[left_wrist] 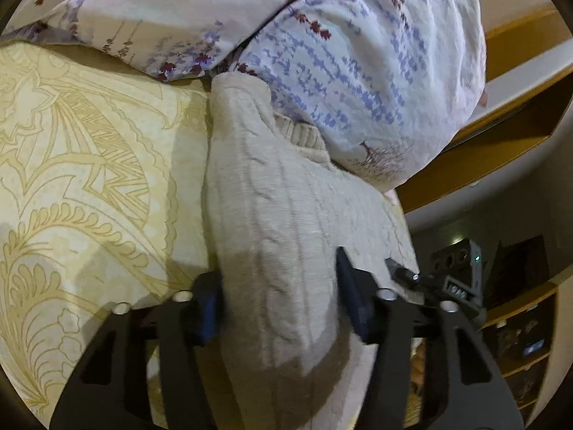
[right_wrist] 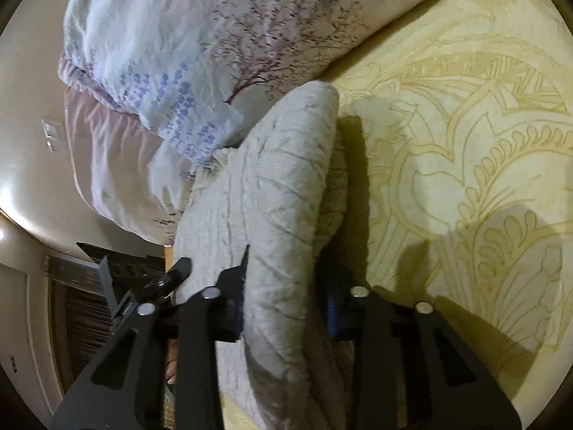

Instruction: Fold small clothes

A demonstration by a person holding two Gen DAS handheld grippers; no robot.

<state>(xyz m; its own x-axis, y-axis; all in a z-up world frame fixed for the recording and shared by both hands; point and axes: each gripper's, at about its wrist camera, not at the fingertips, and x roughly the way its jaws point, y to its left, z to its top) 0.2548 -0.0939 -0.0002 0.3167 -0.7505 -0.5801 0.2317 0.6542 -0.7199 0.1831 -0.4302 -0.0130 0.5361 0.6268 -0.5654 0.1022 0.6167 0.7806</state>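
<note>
**Cable-knit sweater bunched between both grippers on the bed**

A cream cable-knit sweater (left_wrist: 286,222) lies on a yellow patterned bedspread (left_wrist: 89,179), its far end pushed up against a floral duvet (left_wrist: 358,71) heaped at the head of the bed.

In the left wrist view, the left gripper (left_wrist: 283,297) straddles the near part of the sweater: the blue-padded fingers (left_wrist: 352,301) stand apart, one on each side of a thick fold of knit that fills the gap between them. Whether the pads press on the cloth cannot be told. The right gripper's tip (left_wrist: 401,268) shows just beyond, at the sweater's edge.

In the right wrist view, the right gripper (right_wrist: 286,304) has a raised ridge of the sweater (right_wrist: 279,186) running between its fingers, the knit touching both inner sides, so the jaws look closed on the fold. The duvet (right_wrist: 179,53) lies to the upper left, the bedspread (right_wrist: 465,179) to the right.
</note>
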